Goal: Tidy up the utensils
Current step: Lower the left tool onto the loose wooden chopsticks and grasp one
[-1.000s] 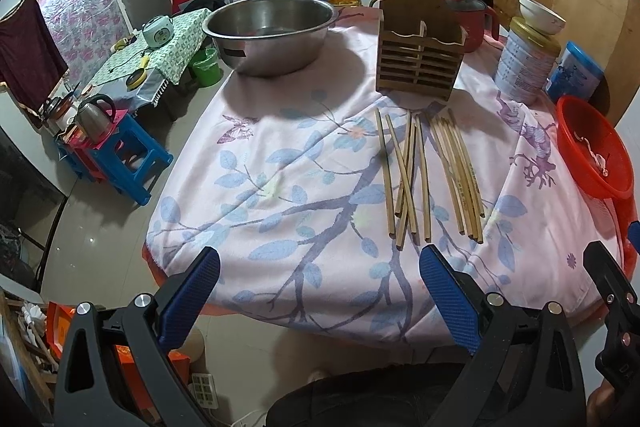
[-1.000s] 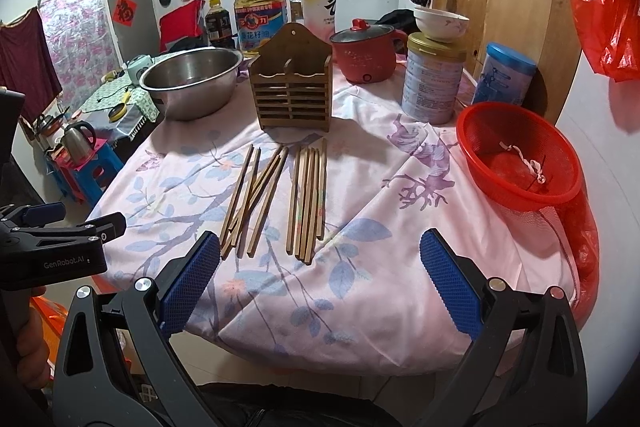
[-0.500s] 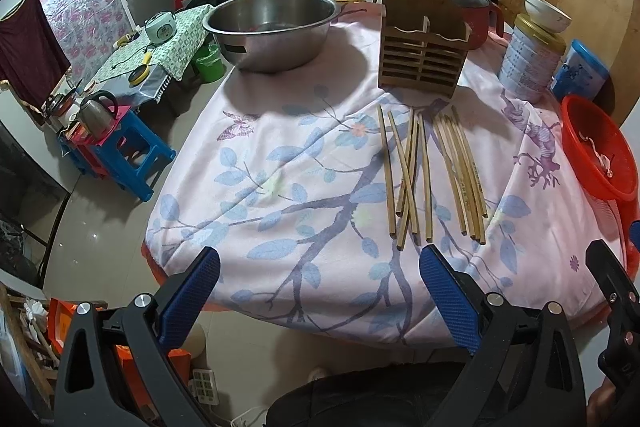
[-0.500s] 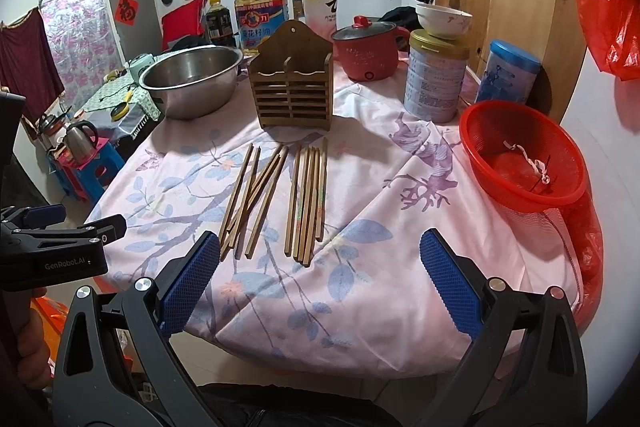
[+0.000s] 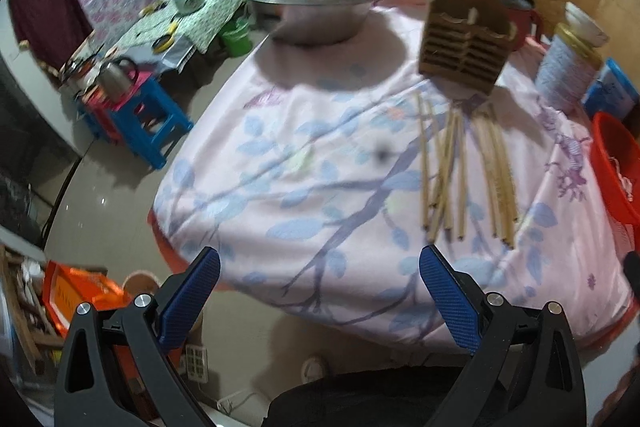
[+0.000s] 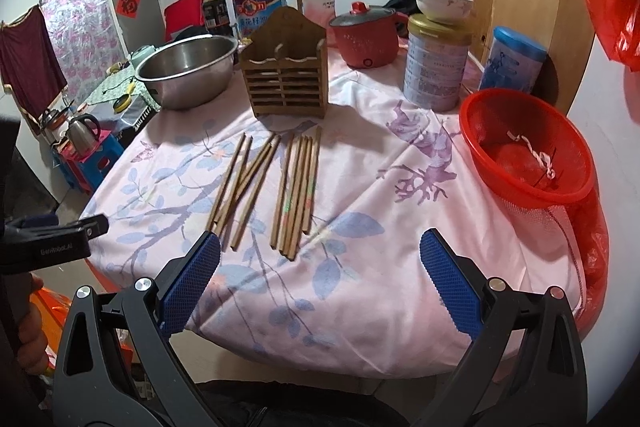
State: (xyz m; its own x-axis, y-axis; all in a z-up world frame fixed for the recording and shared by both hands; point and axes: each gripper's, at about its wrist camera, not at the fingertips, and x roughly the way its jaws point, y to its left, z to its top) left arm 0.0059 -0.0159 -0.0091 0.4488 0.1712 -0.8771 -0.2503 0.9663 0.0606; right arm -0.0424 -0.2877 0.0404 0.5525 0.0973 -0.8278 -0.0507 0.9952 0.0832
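While both claws gape empty at the bench (image 6: pixel 400 267) edge, right claw (image 6: pixel 320 285), left claw (image 5: pixel 320 291), chopsticks (image 6: pixel 276 187) lie before the wooden holder (image 6: pixel 286 75).

Left gripper (image 5: pixel 320 291) spread, right gripper (image 6: pixel 320 279) spread

- Steel basin (image 6: pixel 188 69): far left of the counter (image 6: pixel 380 267), which wears a pink floral cloth.
- Red electric pot (image 6: pixel 366 37): lidded, at the counter's back edge.
- Tall tin (image 6: pixel 436 67): right of the pot, a white bowl (image 6: pixel 442 5) resting on its lid.
- Blue-lidded canister (image 6: pixel 514 61): just beside the tin, against the wooden panel.
- Red mesh basket (image 6: pixel 528 155): at the counter's right edge.
- Oil jug (image 6: pixel 258 1) and bottles: behind the basin.
- Kettle (image 5: pixel 114 77): on a blue stool (image 5: pixel 150 125), on the floor left of the counter.
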